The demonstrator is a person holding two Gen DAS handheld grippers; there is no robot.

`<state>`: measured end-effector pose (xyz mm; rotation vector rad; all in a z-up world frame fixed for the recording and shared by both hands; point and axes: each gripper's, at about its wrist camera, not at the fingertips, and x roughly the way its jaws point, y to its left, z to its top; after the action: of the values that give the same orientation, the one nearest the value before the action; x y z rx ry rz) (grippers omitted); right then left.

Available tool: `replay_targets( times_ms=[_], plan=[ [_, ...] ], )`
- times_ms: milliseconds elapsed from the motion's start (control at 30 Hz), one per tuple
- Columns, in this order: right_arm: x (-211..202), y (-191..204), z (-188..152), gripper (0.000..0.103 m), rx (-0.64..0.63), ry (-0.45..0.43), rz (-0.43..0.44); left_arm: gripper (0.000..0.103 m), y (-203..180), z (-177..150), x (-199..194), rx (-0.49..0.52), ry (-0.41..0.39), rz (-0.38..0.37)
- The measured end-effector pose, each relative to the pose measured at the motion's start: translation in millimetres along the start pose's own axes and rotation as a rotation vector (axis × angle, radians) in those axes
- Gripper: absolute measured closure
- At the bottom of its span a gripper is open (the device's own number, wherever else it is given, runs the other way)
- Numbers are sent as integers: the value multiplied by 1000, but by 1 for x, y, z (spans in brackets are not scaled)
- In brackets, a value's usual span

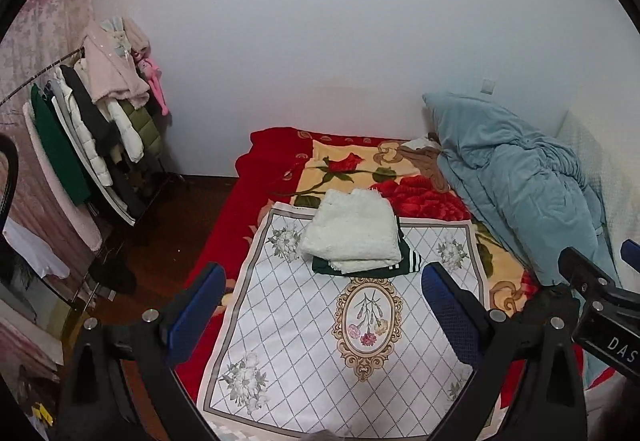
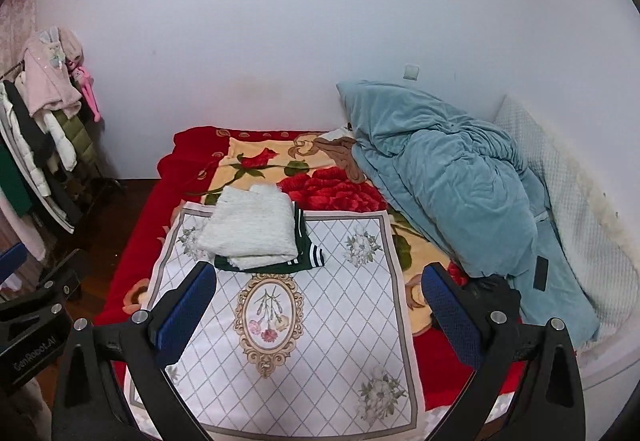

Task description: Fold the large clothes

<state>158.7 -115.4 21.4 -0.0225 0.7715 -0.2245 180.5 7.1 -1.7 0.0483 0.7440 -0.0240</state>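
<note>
Both claws, left claw (image 1: 320, 309) and right claw (image 2: 320, 305), hang wide apart and empty above the bed (image 1: 224, 237). A folded white fluffy garment (image 1: 352, 231) lies squarely on a folded dark green garment with white stripes (image 1: 412, 261), at the far edge of a white diamond-patterned cloth (image 1: 304, 345). A rumpled blue quilt (image 1: 516, 177) lies along the bed's right side.

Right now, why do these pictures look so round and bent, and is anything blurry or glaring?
Both views are fisheye: black corners, and the white wall bulges. Left wrist view: the patterned cloth is sharp, its edges bowed. Right wrist view: even, soft light, no glare; the clothes rack at the rim looks squeezed.
</note>
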Motion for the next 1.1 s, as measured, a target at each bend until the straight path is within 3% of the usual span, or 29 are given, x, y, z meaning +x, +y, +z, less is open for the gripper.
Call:
replay_targets(
  times_ms=[367, 1100],
  plan=[
    [-40, -8, -2, 0, -19, -46, -6, 3, -9, -5, -24, -9, -35, 2],
    [-49, -17, 9, 0, -39, -56, 22, 3, -9, -9, -41, -33, -67, 24]
  ],
)
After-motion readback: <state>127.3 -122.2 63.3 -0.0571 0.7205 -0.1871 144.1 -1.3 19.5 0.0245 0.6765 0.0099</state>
